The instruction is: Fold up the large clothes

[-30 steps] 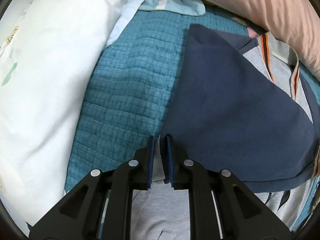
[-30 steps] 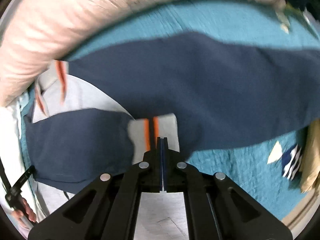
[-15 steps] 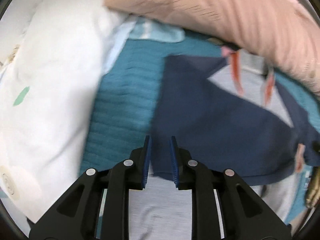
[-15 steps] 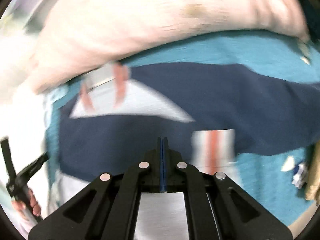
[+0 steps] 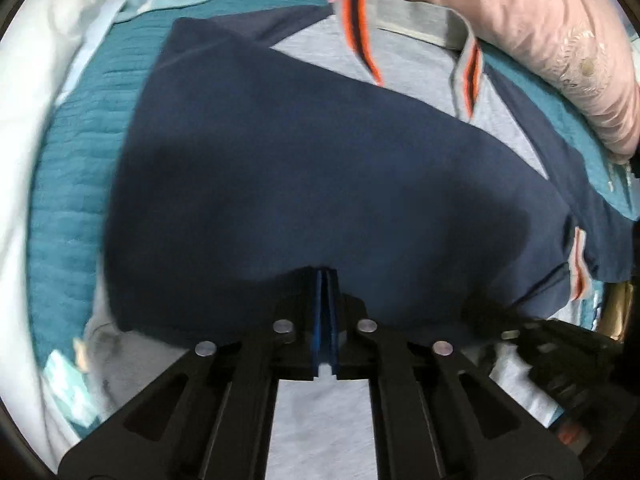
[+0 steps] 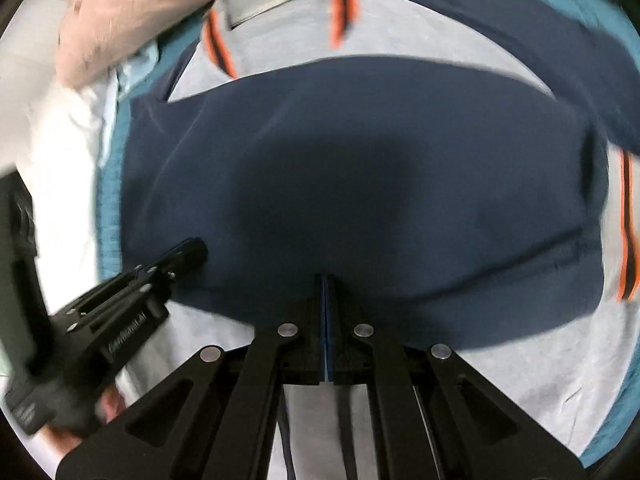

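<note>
A large navy-and-grey sweatshirt (image 5: pixel 320 184) lies spread on a teal quilted bedcover (image 5: pixel 68 184), its navy sleeve (image 6: pixel 360 184) folded across the grey body. Orange-and-navy stripes mark the grey collar (image 5: pixel 360 20) at the far end and the cuff (image 6: pixel 626 224) at right.

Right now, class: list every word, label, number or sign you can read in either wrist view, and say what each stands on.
No text can be read for certain.
White lettering on the black body of the left gripper: too blurred to read.
Pale marking on the pink pillow: too blurred to tell if it is text.
Navy and grey jacket: orange stripes only, no words visible.
</note>
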A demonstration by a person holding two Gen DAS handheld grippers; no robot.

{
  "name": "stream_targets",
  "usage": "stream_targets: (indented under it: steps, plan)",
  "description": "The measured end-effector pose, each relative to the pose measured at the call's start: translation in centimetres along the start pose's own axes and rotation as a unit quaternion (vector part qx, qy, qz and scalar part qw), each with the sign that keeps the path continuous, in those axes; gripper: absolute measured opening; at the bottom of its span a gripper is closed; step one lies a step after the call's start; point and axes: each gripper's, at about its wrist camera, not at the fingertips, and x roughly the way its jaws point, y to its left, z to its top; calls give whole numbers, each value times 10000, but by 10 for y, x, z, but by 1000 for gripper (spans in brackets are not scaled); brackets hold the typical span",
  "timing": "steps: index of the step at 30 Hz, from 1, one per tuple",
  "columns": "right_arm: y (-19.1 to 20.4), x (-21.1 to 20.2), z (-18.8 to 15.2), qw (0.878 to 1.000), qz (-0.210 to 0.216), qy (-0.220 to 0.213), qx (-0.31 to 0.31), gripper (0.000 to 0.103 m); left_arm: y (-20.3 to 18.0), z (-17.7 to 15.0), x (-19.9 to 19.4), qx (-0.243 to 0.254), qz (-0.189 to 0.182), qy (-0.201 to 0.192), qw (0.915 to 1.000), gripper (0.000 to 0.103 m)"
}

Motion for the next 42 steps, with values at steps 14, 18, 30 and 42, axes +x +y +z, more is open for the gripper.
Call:
stream_targets:
  steps: [14, 18, 30, 42]
  plan:
    - [-90, -34, 0, 9920, -973, -293, 743, 0, 73, -3, -28, -512, 611, 8, 9968, 2]
    - [-53, -58, 11, 9949, -691, -611, 396, 0, 58, 15, -53, -278, 496, -363, 9977, 2]
    - [12, 1, 73, 9979, -492, -403, -122, 0, 41, 82, 3, -384, 572, -176, 9975, 2]
    - [-108, -34, 69, 9929, -860, -430, 703, 0, 65, 68, -5, -409, 1050, -269, 9933, 2]
